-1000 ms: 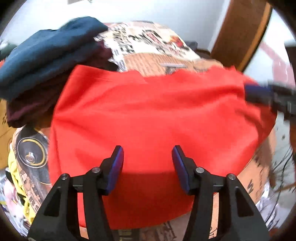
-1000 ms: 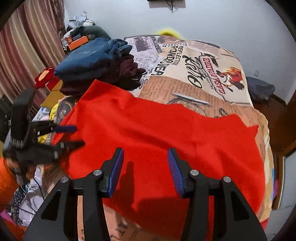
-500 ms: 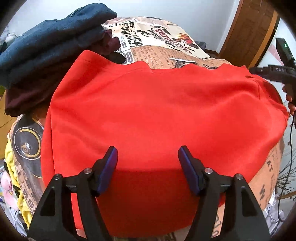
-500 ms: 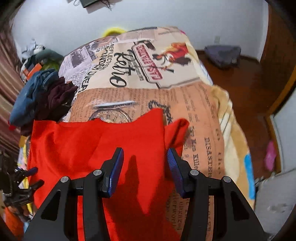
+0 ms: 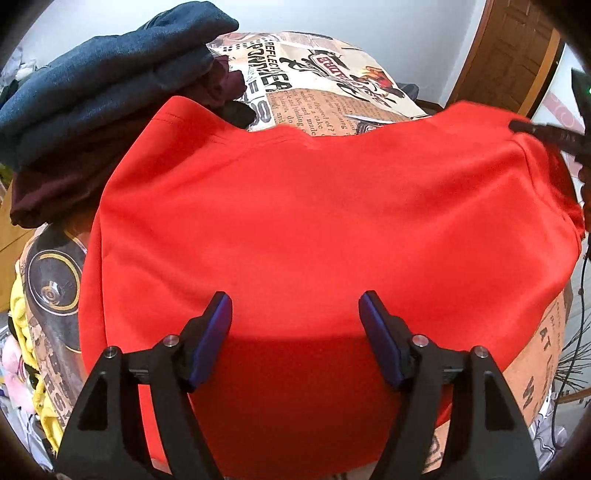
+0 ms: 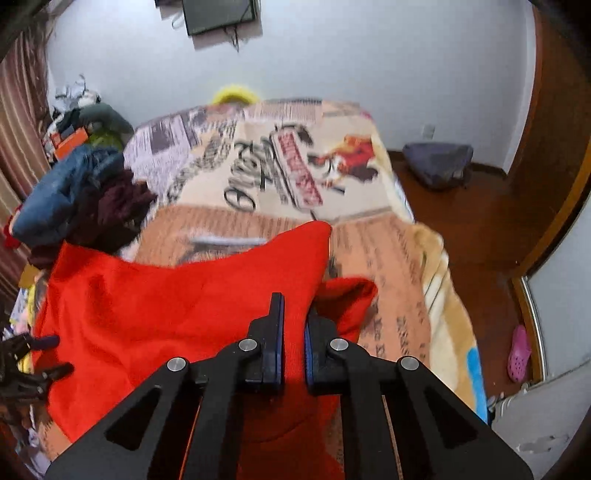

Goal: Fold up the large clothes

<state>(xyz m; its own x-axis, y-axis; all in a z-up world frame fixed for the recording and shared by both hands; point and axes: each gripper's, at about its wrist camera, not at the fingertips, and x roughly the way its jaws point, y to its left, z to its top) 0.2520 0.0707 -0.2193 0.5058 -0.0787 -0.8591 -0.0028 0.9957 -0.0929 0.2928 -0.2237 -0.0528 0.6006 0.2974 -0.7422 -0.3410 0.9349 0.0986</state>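
left gripper [image 5: 295, 317] jaws spread wide, nothing between pads, angled down. right gripper [image 6: 294, 325] just clamped shut (red cloth [image 6: 155, 314] pinched between pads).

I see a bedroom with pale, plain walls [image 6: 369, 55] and a dark reddish wooden floor [image 6: 476, 236]. A bed takes up most of my view, covered by a bedspread [image 6: 258, 173] printed like old newspaper, with a cream blanket edge [image 6: 447, 295] hanging off its right side. A dark flat screen [image 6: 219, 14] is mounted high on the far wall, cables dangling under it. Striped brownish curtains [image 6: 18, 122] hang on the left. On the right stands a wooden door frame [image 6: 565, 206]. A grey bag [image 6: 437, 162] lies on the floor by the wall, and a pink clog [image 6: 519, 352] sits nearer the door. A wall socket [image 6: 428, 130] shows low down.
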